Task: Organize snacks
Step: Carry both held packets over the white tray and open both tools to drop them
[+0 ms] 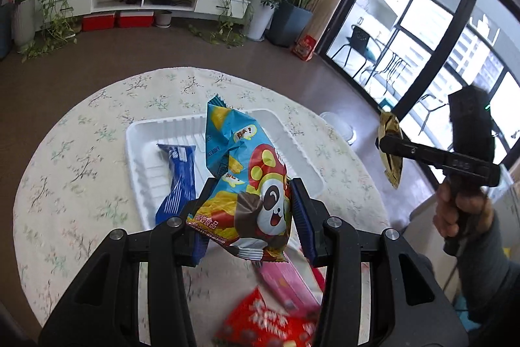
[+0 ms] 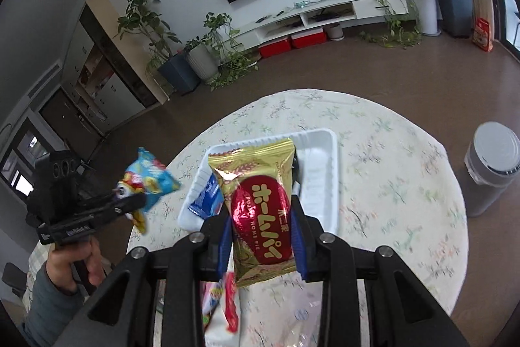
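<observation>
- left gripper point(image 1: 250, 200) clamps blue panda snack bag point(image 1: 240, 171), held above white tray point(image 1: 292, 132)
- right gripper point(image 2: 263, 217) clamps gold pie packet point(image 2: 260, 200) over tray's 6 o'clock edge
- blue packet point(image 1: 178, 181) lies in tray, 9 o'clock side

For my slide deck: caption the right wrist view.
Right gripper holds a gold foil pie packet above a white plastic tray.

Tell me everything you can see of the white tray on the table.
The white tray is a shallow rectangular dish of thin, glossy plastic with rounded corners, a raised rim and a ribbed floor. It lies flat on the round table's flowered cloth, near the middle. One dark blue snack packet lies in it along one side; the rest of its visible floor looks bare. Neither gripper touches it; the two held packets hang above it.
</observation>
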### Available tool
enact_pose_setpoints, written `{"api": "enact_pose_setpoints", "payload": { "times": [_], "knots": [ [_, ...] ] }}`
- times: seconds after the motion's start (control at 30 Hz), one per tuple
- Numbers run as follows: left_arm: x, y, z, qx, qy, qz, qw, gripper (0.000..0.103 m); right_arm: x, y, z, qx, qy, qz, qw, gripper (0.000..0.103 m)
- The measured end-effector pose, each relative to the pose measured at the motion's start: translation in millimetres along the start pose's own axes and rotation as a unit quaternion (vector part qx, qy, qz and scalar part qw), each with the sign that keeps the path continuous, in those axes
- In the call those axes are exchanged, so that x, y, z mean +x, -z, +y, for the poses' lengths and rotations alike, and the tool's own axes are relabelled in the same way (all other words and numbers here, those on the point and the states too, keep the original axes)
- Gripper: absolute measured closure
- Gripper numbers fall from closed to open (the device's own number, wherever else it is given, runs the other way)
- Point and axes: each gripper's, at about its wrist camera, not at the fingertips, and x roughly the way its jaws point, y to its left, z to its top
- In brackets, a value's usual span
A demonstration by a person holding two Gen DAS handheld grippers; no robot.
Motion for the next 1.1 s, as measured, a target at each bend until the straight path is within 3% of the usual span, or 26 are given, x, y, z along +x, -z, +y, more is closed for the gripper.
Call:
{"api": "enact_pose_setpoints", "payload": {
  "times": [0.23,0.47,0.57,0.93,1.1],
  "knots": [
    [69.7,-13.5,-0.3,-0.004,-0.024,0.038,0.9990,0.061,63.5,-26.1,11.6,-0.010,0.033,0.049,0.998,0.069],
    [118.3,-6.8,7.3,0.004,-0.049,0.070,0.9964,0.061,116.8,-32.7,-7.4,0.009,0.105,0.091,0.990,0.069],
    [134.8,-3.6,7.9,0.013,-0.055,0.081,0.9951,0.061,132.5,-30.8,-19.0,0.018,0.109,0.101,0.989,0.069],
    [167.7,-1.5,9.2,0.014,-0.077,0.094,0.9925,0.060,156.0,-17.2,-34.5,0.022,0.137,0.123,0.983,0.069],
    [167.4,2.4,12.6,0.021,-0.091,0.095,0.9911,0.052,161.8,-14.7,-38.1,0.020,0.139,0.126,0.982,0.068]
  ]
}}
